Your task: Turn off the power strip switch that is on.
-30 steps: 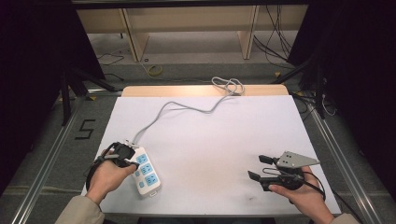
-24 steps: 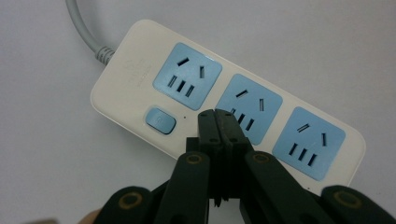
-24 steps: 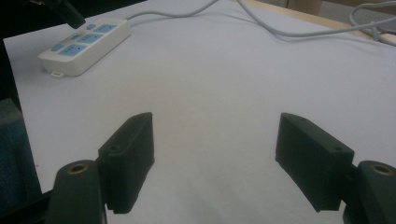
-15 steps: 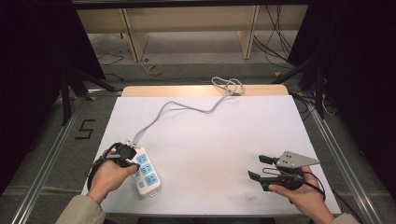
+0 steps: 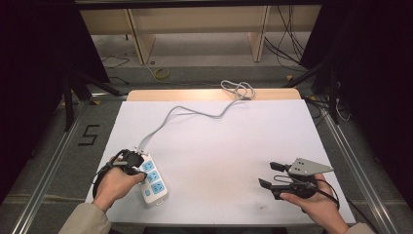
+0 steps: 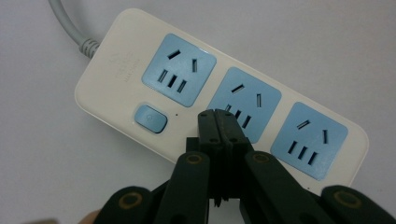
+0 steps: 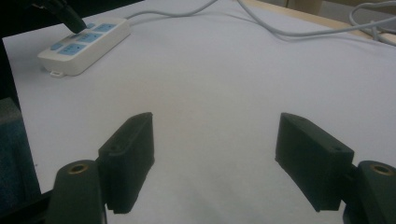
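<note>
A white power strip [image 5: 152, 180] lies near the front left corner of the table [image 5: 234, 146], its long axis running diagonally from the cord end, farther from the person, toward the front edge. Its grey cord [image 5: 195, 113] trails away across the white surface to a loose coil at the far edge. The left gripper [image 6: 223, 122] is right over the strip, jaws pressed together with nothing between them, tips poised at the near edge of the middle socket [image 6: 245, 103], just beside the blue switch [image 6: 150, 118], which sits below the socket nearest the cord. Whether the tips touch the strip's face cannot be told. The switch lies a little toward the cord end from those closed tips, so a short shift along the strip's length would likely bring them onto it, if pressing it is the aim. The right gripper [image 7: 219, 161] hovers well apart near the front right, jaws spread wide and empty over bare table; the strip lies far off across the table from it, so the left hand [image 5: 113, 183] is plainly nearer.
</note>
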Tool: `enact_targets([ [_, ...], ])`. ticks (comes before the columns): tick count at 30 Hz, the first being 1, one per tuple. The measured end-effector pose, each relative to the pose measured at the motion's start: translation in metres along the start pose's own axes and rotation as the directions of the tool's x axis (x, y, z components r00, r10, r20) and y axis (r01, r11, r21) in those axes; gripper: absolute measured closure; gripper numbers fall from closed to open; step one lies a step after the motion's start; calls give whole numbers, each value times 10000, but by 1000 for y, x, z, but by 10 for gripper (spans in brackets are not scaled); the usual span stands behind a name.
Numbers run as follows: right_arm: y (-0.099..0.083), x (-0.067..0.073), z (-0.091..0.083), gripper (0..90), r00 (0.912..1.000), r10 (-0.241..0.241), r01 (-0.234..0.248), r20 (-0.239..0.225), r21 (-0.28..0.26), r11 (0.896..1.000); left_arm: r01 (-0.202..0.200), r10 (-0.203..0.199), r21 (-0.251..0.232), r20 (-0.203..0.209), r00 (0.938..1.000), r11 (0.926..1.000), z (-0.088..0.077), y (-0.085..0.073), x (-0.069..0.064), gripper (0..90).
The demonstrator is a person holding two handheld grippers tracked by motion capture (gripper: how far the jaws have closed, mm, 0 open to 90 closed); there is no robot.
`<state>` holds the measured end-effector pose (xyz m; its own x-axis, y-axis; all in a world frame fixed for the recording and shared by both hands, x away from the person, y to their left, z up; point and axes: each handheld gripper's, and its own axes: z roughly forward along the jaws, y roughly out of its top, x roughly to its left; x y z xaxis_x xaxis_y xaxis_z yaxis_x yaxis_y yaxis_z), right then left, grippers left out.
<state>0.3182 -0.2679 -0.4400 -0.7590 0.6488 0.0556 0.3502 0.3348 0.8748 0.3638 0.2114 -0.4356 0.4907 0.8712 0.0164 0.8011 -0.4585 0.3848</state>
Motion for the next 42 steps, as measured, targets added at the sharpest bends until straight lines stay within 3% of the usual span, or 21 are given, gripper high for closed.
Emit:
enact_targets([
  [42, 0, 0, 1, 285, 9999, -90, 90, -57, 2, 10000, 234, -240, 366, 170, 9996, 9991, 1, -1, 2, 897],
])
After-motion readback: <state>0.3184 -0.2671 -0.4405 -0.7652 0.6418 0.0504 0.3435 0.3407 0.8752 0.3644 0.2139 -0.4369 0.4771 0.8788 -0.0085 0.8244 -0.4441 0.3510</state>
